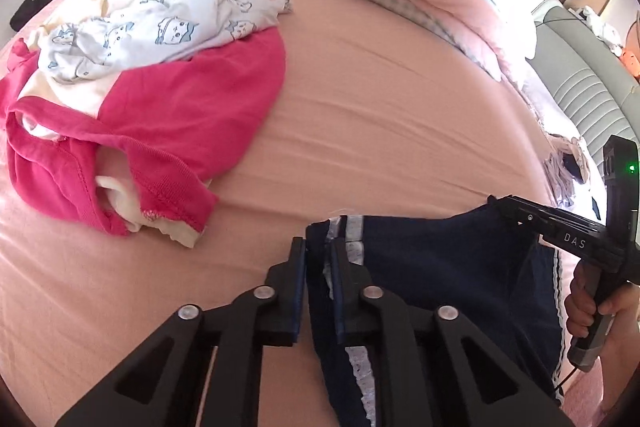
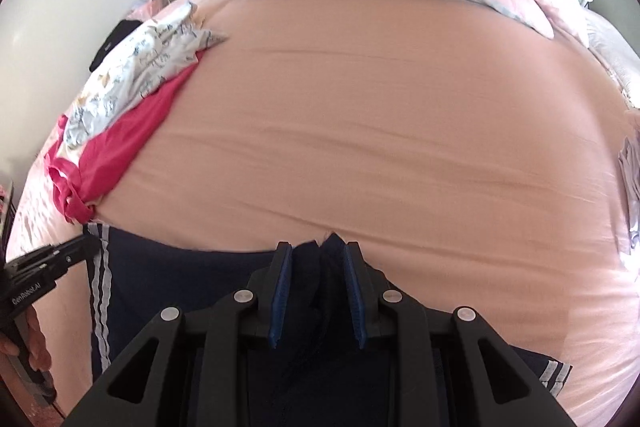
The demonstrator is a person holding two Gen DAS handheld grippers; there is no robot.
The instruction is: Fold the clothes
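Looking through the left wrist view, I saw my left tongs (image 1: 319, 255) clamped on one top corner of the navy shorts (image 1: 448, 267), just where the white side stripe (image 1: 354, 231) ran. The right tongs (image 1: 496, 201) came in from the right and bit the opposite corner, so the waist edge stretched crosswise between the two grips. The garment hung toward me over the near part of the bed (image 1: 380, 131), its long axis running from the held edge back toward the operator. A pink garment (image 1: 180, 99) and a cat-print garment (image 1: 160, 15) lay piled well off to the left.

In the right wrist view, the right tongs (image 2: 319, 259) were closed on a bunched fold of navy shorts (image 2: 180, 287), with the left tongs (image 2: 86, 245) at the striped corner on the left. I judged both grips equally near the cloth; the coming fold turned on carrying that held edge forward over open sheet.
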